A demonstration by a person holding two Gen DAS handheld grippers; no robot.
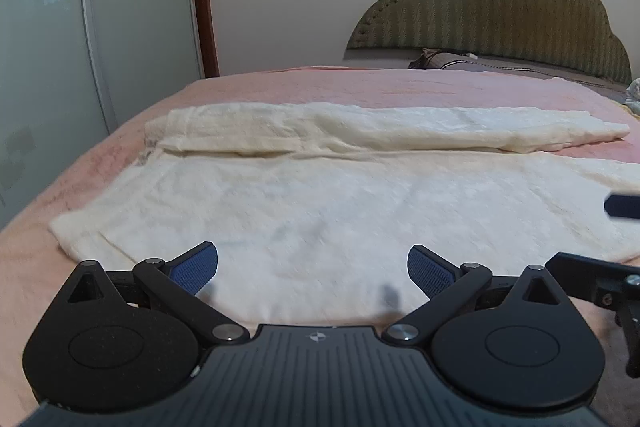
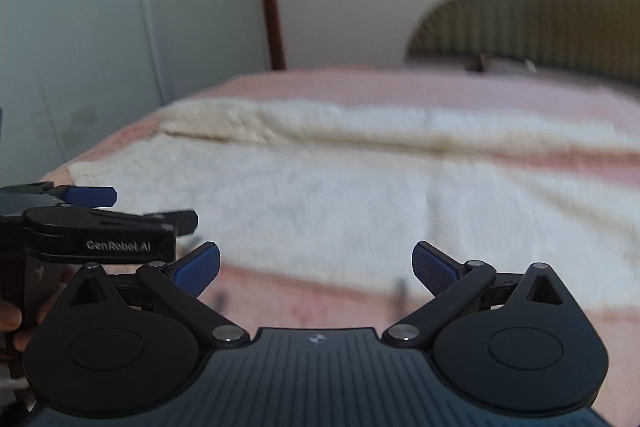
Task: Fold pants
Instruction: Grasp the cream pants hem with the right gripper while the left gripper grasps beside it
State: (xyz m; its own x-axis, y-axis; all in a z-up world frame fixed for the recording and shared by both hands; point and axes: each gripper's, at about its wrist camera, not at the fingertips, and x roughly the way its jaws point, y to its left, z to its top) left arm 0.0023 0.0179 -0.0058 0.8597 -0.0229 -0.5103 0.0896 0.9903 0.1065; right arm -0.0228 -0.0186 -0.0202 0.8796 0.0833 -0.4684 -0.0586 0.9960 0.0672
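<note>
Both units same build: left gripper and right gripper are matte black w/ ribbed dark-grey centre deck carrying a small round logo, flanked by two big teardrop housings w/ a circular embossed disc each, plus triangular cut-outs on the outer links. Linkage arms pinned w/ silver screws/rivets; fingertips faced in blue cross-hatch textured pads. In right wrist view the left unit's side shows white "GenRobot.AI" lettering on black bar; hand on its grip mostly hidden.
</note>
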